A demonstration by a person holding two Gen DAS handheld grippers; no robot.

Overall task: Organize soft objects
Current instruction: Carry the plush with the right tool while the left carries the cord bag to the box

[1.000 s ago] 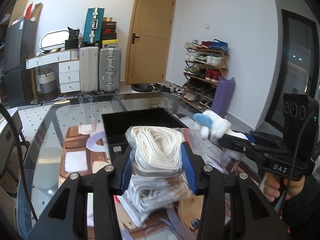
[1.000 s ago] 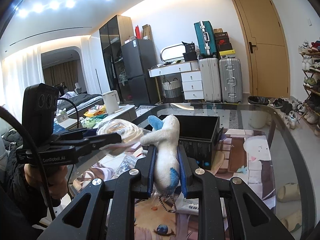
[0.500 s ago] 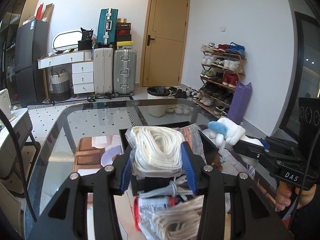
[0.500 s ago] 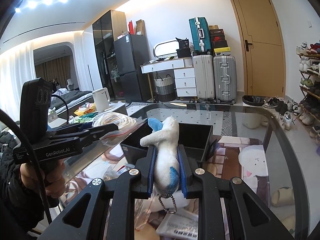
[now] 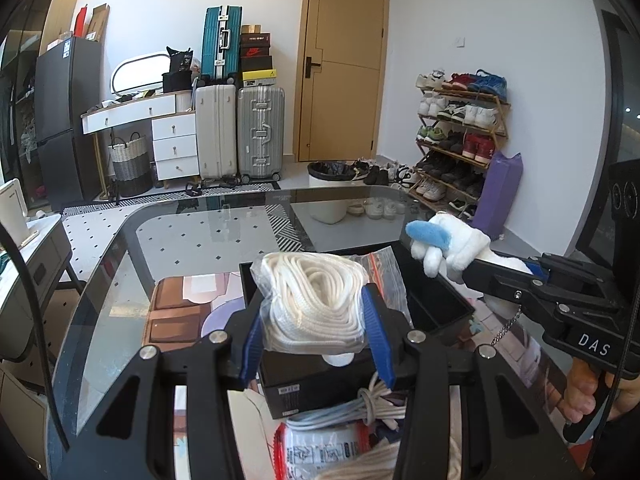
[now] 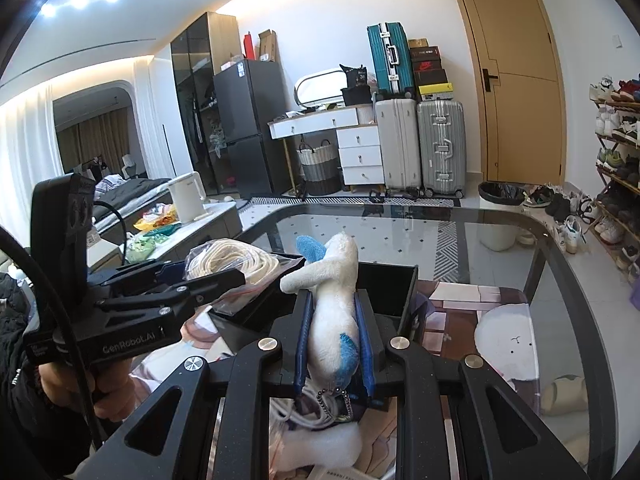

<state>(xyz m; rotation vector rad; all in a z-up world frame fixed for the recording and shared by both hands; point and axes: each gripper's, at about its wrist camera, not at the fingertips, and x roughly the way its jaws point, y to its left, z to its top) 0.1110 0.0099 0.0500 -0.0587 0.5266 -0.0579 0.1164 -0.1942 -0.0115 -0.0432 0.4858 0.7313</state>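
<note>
My left gripper (image 5: 314,336) is shut on a clear bag of white rope (image 5: 314,300) and holds it above the near edge of an open black box (image 5: 436,300). It also shows in the right wrist view (image 6: 228,264). My right gripper (image 6: 332,344) is shut on a white and blue plush toy (image 6: 334,304) with a ball chain, held over the black box (image 6: 392,292). In the left wrist view the plush toy (image 5: 448,246) sticks out at right.
The box stands on a glass table (image 5: 192,240) over a patterned mat (image 6: 456,320). More bagged rope and a coiled white cable (image 5: 352,412) lie at the near edge. A white plush piece (image 6: 320,452) lies under my right gripper.
Both grippers have risen and moved forward with their loads toward the black box. The bagged rope left on the table has dropped toward the bottom of the left wrist view.
</note>
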